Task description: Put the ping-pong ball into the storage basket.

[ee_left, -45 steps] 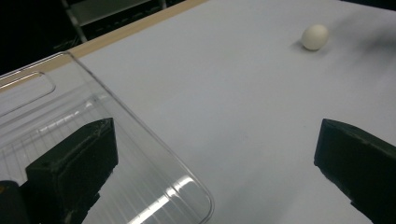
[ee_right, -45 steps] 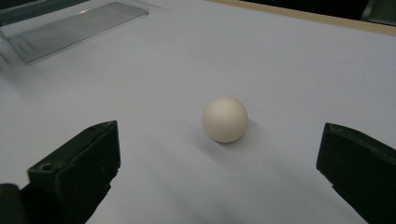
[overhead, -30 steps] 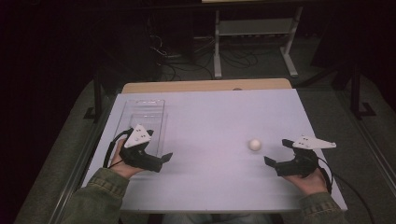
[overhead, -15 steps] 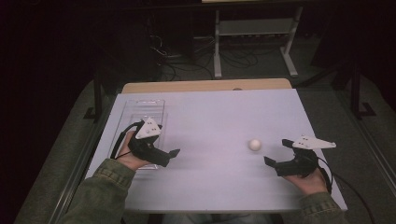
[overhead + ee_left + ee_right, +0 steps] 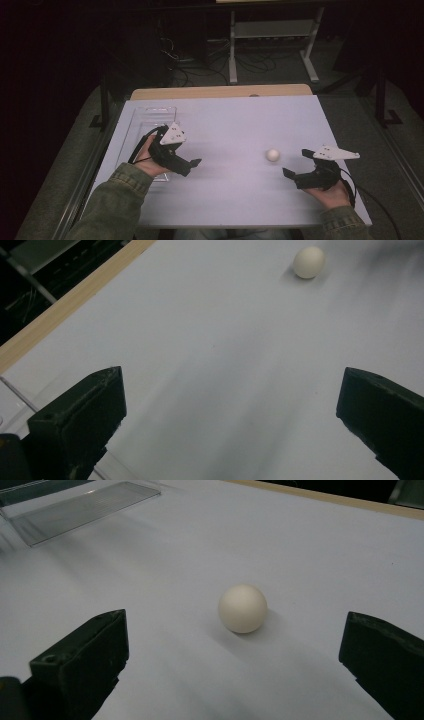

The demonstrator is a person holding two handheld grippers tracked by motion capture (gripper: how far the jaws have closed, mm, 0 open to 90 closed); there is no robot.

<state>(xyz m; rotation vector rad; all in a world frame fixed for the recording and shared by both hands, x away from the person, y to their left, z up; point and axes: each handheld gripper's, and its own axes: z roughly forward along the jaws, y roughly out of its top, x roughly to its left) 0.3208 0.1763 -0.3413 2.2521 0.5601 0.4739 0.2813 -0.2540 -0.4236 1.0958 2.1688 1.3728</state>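
One small, cream-white ball (image 5: pixel 272 155) rests on the pale lavender table top (image 5: pixel 235 120), toward the person's right of the middle, with nothing touching it. In the right gripper view the ball (image 5: pixel 242 608) sits a short way ahead of the two black jaws, roughly centred between them and throwing a soft shadow to its far side. In the left gripper view the same ball (image 5: pixel 308 262) lies far off near the upper edge, well ahead of that gripper's jaws.

Just beside the ball, on the person's near right of it, the right gripper (image 5: pixel 295 162) is held low over the table in the right hand (image 5: pixel 330 192); its jaws stand wide apart and hold nothing, pointing toward the ball. Well apart from the ball, on the far left of it, the left gripper (image 5: pixel 194 164) is held in the left hand (image 5: pixel 150 160), its jaws also spread wide and empty, angled toward the ball.

Beyond the left gripper, farthest from the ball, a clear plastic rectangular tray (image 5: pixel 145 117) lies flat near the table's left edge; the left hand is over its near end. In the right gripper view the tray (image 5: pixel 85 510) appears at the upper left, beyond the ball. A light wooden strip (image 5: pixel 220 92) borders the table's far edge.
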